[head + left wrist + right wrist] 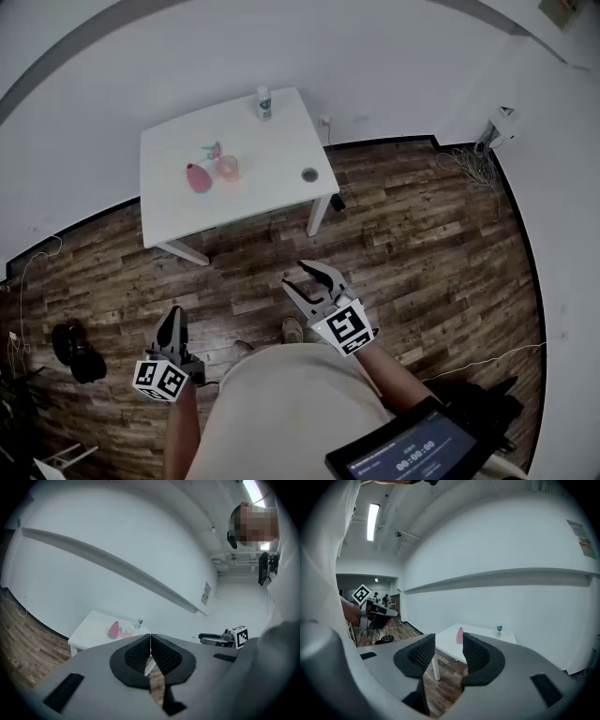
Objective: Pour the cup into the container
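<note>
The white desk (267, 164) stands against the wall on a wooden floor (422, 244), well away from the person and from both tools. Near the middle of the desk is a pink container (198, 176) with a narrow top. A clear, pink-tinted cup (228, 168) stands upright just beside it, on the side towards the desk's middle; whether the two touch cannot be told. A small bottle (264, 103) with a white cap is at the desk's far edge, next to the wall. A small round grey thing (309, 174) lies close to the desk's near right corner.

The left tool (174, 317) is held low at the person's side, well short of the desk. Its dark ribbed pads (140, 652) are pressed together with nothing between them.

The right tool (293, 274) is held a little nearer the desk and points towards it. Its jaws are spread with a clear gap, and nothing is between them; only the desk and floor show through.

A dark screen (412, 450) sits at the person's right.
</note>
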`<state>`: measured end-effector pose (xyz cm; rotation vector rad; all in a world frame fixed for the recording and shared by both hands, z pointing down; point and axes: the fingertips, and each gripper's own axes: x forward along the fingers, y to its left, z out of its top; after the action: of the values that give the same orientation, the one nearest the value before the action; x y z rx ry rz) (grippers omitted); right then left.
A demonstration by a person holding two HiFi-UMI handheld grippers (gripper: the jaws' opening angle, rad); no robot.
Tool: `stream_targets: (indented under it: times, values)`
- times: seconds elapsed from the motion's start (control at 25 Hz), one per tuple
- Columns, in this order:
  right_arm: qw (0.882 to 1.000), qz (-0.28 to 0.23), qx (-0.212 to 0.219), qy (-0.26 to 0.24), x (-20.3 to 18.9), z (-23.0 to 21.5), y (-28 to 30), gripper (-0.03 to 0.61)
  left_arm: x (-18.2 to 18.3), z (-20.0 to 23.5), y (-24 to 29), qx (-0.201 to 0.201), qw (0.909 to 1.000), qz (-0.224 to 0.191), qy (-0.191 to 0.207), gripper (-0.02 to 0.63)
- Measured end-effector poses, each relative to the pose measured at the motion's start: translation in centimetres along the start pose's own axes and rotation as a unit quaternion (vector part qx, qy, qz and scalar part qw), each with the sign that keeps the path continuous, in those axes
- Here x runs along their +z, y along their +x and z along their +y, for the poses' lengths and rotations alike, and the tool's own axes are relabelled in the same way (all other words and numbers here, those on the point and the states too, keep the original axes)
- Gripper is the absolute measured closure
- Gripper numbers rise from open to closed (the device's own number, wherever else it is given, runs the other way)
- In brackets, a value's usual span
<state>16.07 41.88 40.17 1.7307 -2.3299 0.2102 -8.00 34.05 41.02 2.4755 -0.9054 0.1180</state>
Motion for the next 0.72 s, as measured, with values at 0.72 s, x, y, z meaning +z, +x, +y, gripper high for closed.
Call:
stream_targets:
  times: [0.72]
  values:
    - [0.997,-0.046,0.017,0.062,0.2,-1.7,-0.3,0.391,-0.4,0.2,1.6,-0.009,0.9999,0.005,-0.004,0.601]
